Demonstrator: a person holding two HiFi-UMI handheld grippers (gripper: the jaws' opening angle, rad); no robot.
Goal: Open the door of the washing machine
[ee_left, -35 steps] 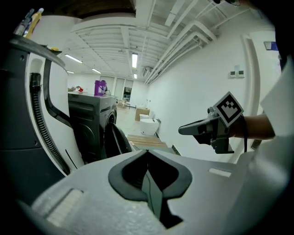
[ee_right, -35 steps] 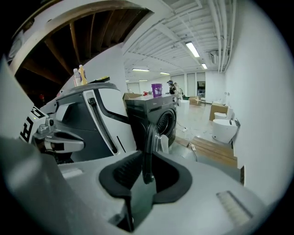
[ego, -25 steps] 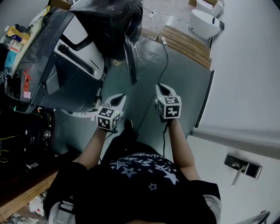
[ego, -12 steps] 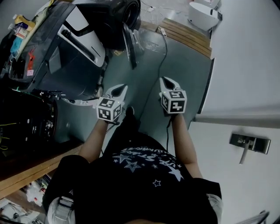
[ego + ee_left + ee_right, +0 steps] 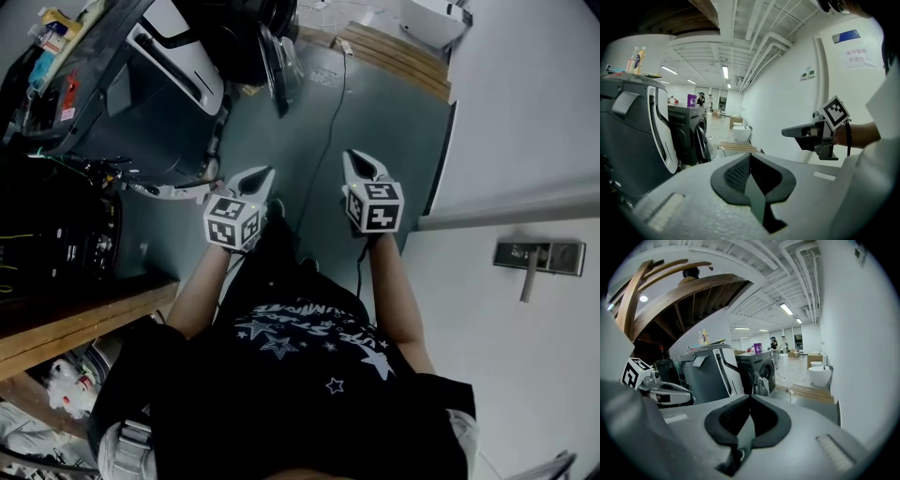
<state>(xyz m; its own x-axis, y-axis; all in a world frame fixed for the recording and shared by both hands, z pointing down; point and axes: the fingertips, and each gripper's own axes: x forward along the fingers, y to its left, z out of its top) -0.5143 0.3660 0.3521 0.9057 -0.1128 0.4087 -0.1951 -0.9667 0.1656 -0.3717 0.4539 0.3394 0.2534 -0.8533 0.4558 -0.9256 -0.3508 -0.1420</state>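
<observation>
Two closed grippers, nothing in either. The fingers of my left gripper (image 5: 263,175) meet tip to tip, and those of my right gripper (image 5: 355,159) do the same, with only air ahead of them. They point forward and a little down, side by side above the grey floor (image 5: 403,122), well apart from the washing machine (image 5: 246,33).

What has changed over the last second is distance. In the head view the washing machine has slid toward the top edge and is now partly cut off. The lever handle (image 5: 530,258) on the white wall to my right has climbed the frame. More of the wooden surface (image 5: 75,323) at my left has come into sight. I read that as me backing away, with both hands travelling along.

The door (image 5: 275,70) stands swung out from the dark front of the machine, edge-on toward me. The right gripper view also shows it hanging clear of the round opening. I judge it already open, so the task's work looks done and I am withdrawing.

A big grey appliance (image 5: 141,89) with a white panel stands just beside the washer. A cable (image 5: 330,122) runs along the floor between me and the machine, which is worth minding if I step back further.
</observation>
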